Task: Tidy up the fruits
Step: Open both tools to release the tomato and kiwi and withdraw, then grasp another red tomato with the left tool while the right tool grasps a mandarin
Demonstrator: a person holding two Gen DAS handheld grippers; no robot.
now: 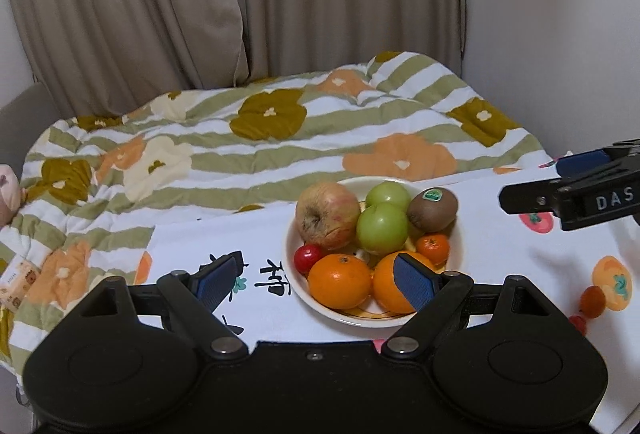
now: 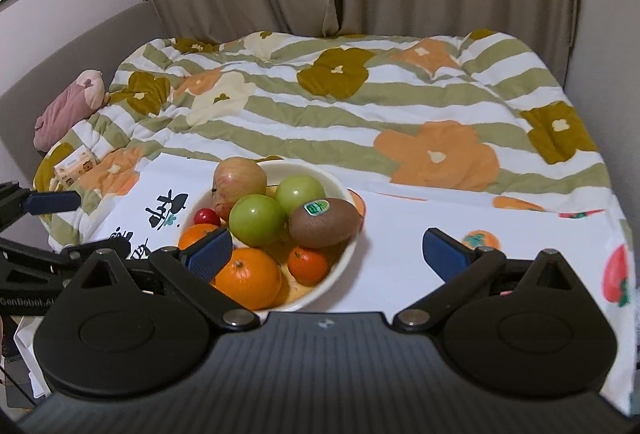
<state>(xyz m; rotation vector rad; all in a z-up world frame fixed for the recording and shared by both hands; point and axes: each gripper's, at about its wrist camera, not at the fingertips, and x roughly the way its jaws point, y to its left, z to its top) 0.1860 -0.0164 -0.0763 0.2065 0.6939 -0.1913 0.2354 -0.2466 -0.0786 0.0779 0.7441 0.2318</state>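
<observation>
A white bowl (image 1: 292, 234) on a white printed cloth holds a red apple (image 1: 327, 213), two green apples (image 1: 382, 227), a kiwi (image 1: 433, 209), two oranges (image 1: 340, 281), a small mandarin (image 1: 433, 248) and a red cherry tomato (image 1: 307, 258). My left gripper (image 1: 316, 280) is open and empty, hovering over the bowl's near left rim. In the right wrist view the bowl (image 2: 344, 254) sits front left. My right gripper (image 2: 328, 254) is open and empty, just right of the bowl. It also shows in the left wrist view (image 1: 560, 185).
Two small fruits, an orange one (image 1: 593, 300) and a red one (image 1: 578, 324), lie on the cloth (image 1: 500, 246) at the right. A flowered quilt (image 2: 360, 105) covers the bed behind. A pink plush toy (image 2: 68, 105) and a small carton (image 2: 76, 165) lie at the left.
</observation>
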